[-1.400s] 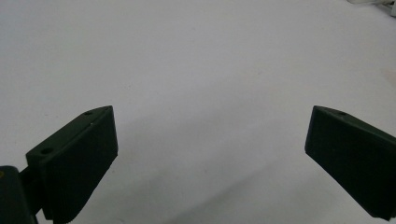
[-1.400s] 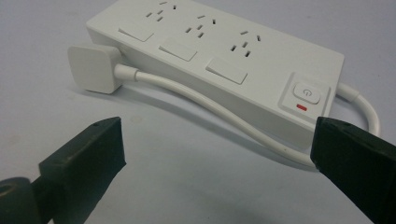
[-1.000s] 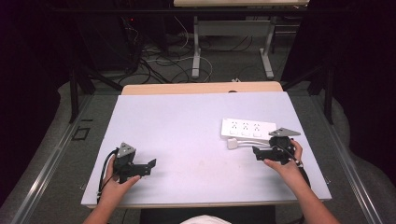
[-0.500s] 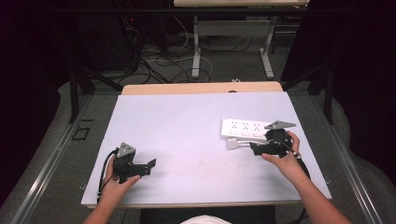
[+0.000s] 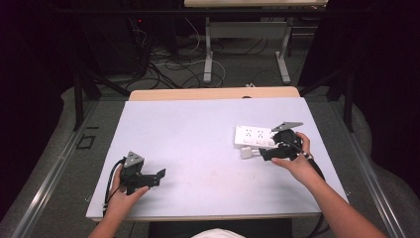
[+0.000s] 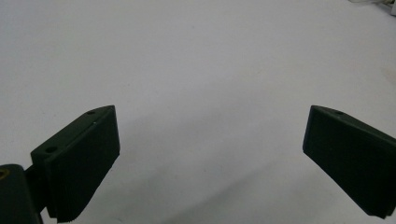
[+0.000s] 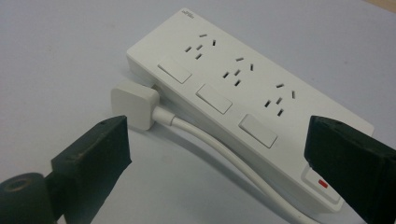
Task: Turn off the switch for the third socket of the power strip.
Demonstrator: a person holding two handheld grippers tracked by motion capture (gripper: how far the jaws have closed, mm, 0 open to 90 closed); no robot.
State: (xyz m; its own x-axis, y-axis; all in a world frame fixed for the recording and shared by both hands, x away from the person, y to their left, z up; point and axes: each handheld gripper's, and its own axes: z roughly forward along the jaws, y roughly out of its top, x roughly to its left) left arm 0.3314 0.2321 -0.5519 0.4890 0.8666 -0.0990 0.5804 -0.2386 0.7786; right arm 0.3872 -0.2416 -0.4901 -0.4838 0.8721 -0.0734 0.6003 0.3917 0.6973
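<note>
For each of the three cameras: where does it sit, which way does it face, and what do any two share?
High view: above the person's side, looking forward and down on the table; both forearms, left gripper, right gripper.
Left gripper view: along its open jaws at bare tabletop.
Right gripper view: along its open jaws at the power strip and plug.
Shared: the strip, high and right gripper views.

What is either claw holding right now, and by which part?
Nothing is held. The left claw is open over bare table. The right claw is open, its jaws apart just short of the white power strip.

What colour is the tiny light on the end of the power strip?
Red. The little mark sits on the white power strip, clearest in the right gripper view.
</note>
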